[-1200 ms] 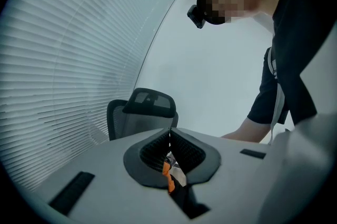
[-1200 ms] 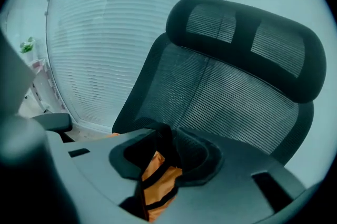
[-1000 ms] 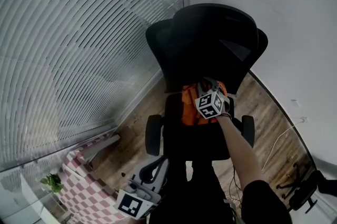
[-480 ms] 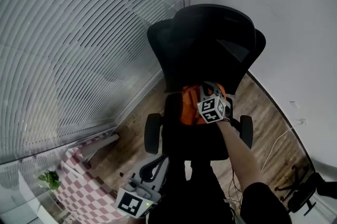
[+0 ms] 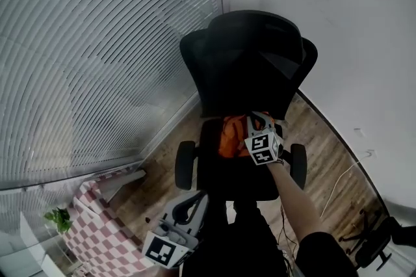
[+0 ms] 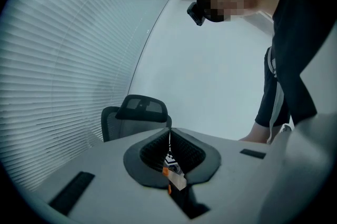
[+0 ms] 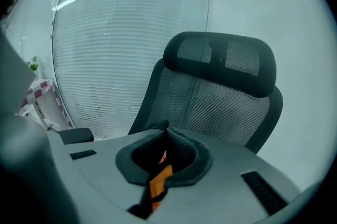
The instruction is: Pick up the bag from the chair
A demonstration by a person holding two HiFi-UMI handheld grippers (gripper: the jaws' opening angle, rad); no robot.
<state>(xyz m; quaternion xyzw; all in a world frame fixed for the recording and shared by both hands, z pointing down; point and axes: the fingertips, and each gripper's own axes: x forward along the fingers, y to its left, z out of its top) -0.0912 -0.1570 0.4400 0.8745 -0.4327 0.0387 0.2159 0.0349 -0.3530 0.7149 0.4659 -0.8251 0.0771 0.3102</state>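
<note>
Tongs on the right stay pinched on the strap of the orange bag and have drifted toward 6 o'clock within 1 second. The bag still rests on the office chair seat, so the lift is probably only beginning. Left tongs, pressed together and empty, hang at 7 o'clock.

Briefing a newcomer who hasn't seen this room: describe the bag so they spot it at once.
Find the black mesh office chair beside the window blinds. On its seat, against the backrest, lies the bag, the right gripper shut on it. It is the only orange thing there.
</note>
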